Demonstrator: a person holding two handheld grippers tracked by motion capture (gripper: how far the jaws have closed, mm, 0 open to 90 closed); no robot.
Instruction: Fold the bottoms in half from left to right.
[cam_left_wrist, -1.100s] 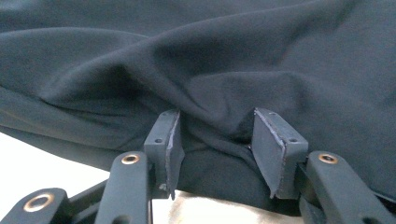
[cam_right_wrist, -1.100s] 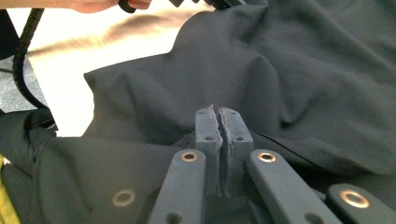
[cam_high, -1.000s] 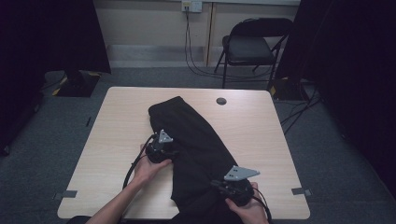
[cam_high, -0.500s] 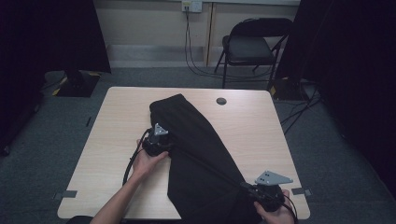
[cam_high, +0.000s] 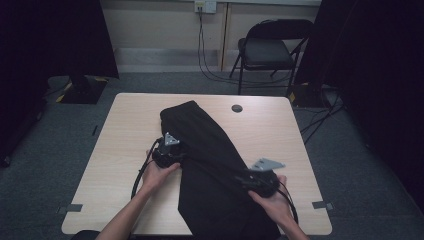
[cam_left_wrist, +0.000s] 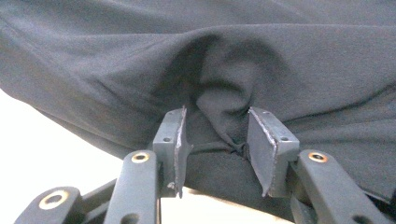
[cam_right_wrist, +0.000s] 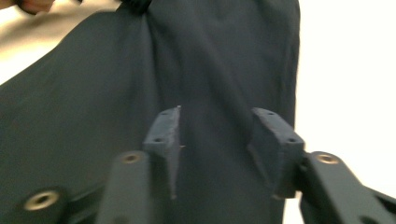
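Note:
A black garment (cam_high: 210, 150) lies lengthwise on the light wooden table (cam_high: 125, 150). My left gripper (cam_high: 183, 156) sits at the garment's left edge. In the left gripper view it (cam_left_wrist: 215, 140) is shut on a bunched fold of the cloth (cam_left_wrist: 280, 70), having closed a little on it. My right gripper (cam_high: 246, 176) rests over the garment's lower right part. Its jaws have just been opening. In the right gripper view it (cam_right_wrist: 217, 140) stands open above the flat cloth (cam_right_wrist: 93, 116), and nothing is pinched. A raised ridge of cloth runs between the two grippers.
A round cable hole (cam_high: 237, 108) sits near the table's far edge. A folding chair (cam_high: 267, 50) stands behind the table, with cables hanging from the wall. Bare tabletop lies left of the garment and at the right (cam_high: 285, 140).
The right gripper pulled the cloth out to the right, then came back inward and opened, letting the cloth go. The left gripper stayed put on its fold.

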